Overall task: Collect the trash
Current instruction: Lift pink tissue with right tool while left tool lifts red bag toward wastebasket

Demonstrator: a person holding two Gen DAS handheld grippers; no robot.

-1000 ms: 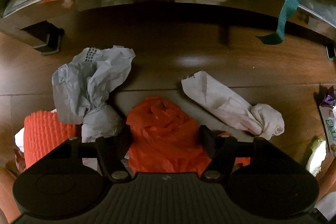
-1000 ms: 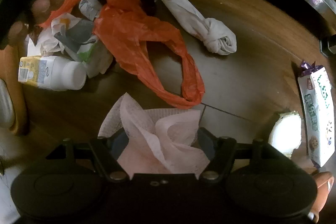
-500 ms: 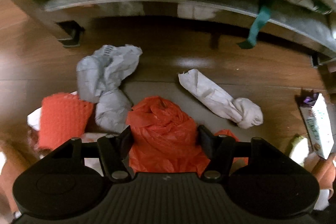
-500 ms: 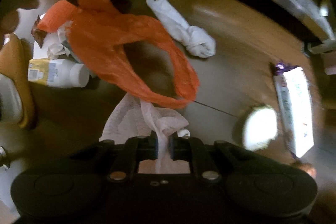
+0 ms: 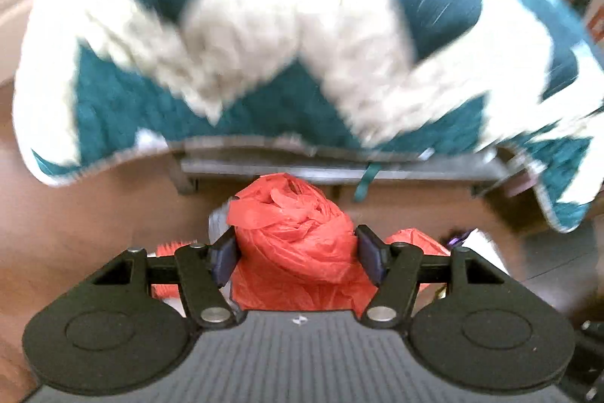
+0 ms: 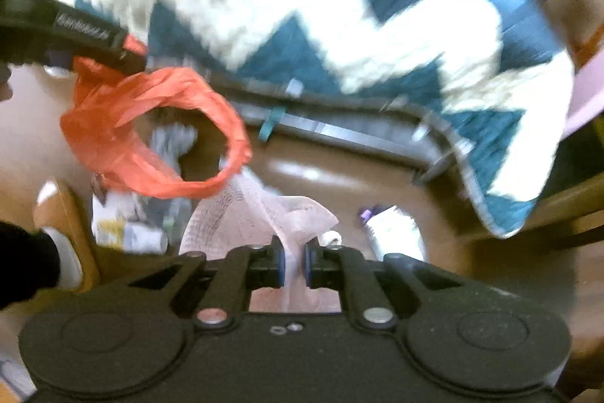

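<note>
Left gripper spread wide, pads pressed into orange bag. Right gripper pinched tight on white tissue.

Ahead of me a teal and cream zigzag blanket drapes over a metal frame edge, blurred in both views. A green strap hangs from that frame. Brown wooden floor below. At my left, a tan shoe with a pale insole sits on the floor.
</note>
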